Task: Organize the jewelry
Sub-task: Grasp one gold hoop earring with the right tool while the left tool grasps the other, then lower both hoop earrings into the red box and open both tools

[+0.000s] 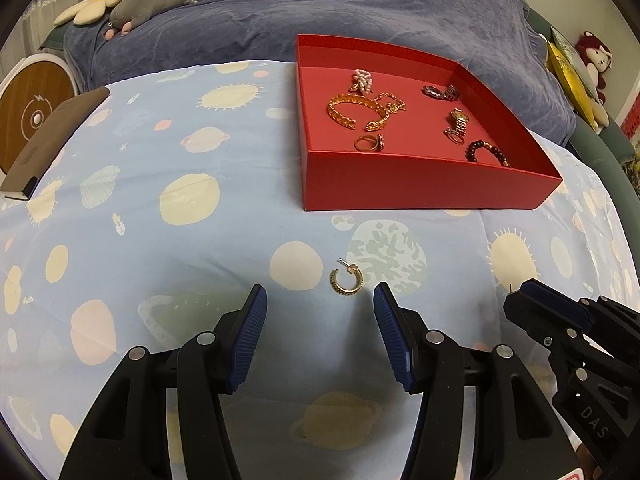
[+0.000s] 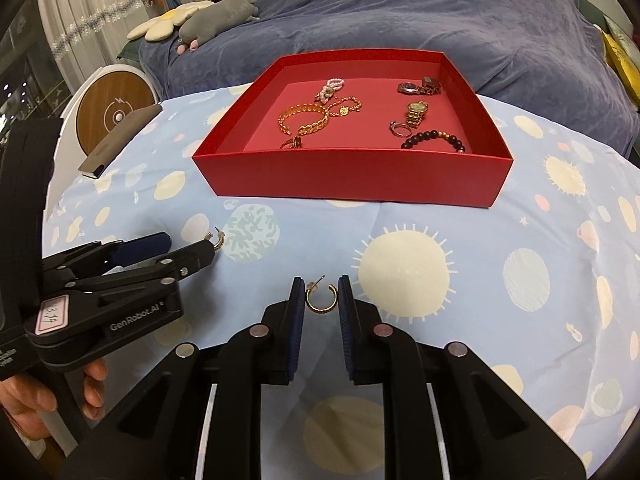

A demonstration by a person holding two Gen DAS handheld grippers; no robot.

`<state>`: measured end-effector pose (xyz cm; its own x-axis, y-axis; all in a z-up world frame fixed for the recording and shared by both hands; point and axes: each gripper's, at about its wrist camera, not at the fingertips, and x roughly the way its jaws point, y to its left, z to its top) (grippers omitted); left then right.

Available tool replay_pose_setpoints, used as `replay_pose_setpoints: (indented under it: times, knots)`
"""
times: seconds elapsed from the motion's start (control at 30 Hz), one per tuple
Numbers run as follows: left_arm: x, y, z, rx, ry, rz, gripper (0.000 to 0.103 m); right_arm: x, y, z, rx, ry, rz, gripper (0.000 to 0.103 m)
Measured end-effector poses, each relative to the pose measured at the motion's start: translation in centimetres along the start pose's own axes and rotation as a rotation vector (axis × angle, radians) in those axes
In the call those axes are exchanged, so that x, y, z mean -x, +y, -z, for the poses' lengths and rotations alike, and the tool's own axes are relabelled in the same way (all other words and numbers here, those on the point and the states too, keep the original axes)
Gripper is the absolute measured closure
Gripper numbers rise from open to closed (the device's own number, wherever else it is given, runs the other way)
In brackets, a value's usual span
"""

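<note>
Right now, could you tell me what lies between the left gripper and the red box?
In the left wrist view, one gold hoop earring lies just ahead of the open left gripper; beyond it, only patterned sheet until the red box.

Two gold hoop earrings lie flat on the bedsheet in front of the red box point(image 2: 352, 178): one earring point(image 1: 346, 282), the other earring point(image 2: 320, 300). Bracelets, rings and watches lie inside the box.

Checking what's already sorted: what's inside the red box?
Inside the red box: gold cuff, pearl piece, two watches, two rings, dark bead bracelet. Its near wall hides the floor's front strip.
</note>
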<state>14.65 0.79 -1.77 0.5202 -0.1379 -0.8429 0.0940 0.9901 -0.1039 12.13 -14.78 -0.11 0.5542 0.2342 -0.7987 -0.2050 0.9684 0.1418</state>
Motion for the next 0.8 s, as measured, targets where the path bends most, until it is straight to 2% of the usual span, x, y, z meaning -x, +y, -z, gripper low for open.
replay_pose_setpoints:
  times: [0.1, 0.43, 0.8]
  knots:
    - [-0.3, -0.7, -0.1, -0.018, -0.014, -0.007, 0.052, 0.0, -0.1, 0.0, -0.009, 0.004, -0.003, 0.087]
    - [-0.8, -1.6, -0.6, -0.047, -0.025, -0.024, 0.088, 0.0, -0.6, 0.0, -0.017, 0.009, -0.002, 0.087]
    - [0.1, -2.2, -0.9, -0.042, -0.033, 0.000, 0.089, 0.7, -0.7, -0.3, -0.023, -0.012, -0.009, 0.087]
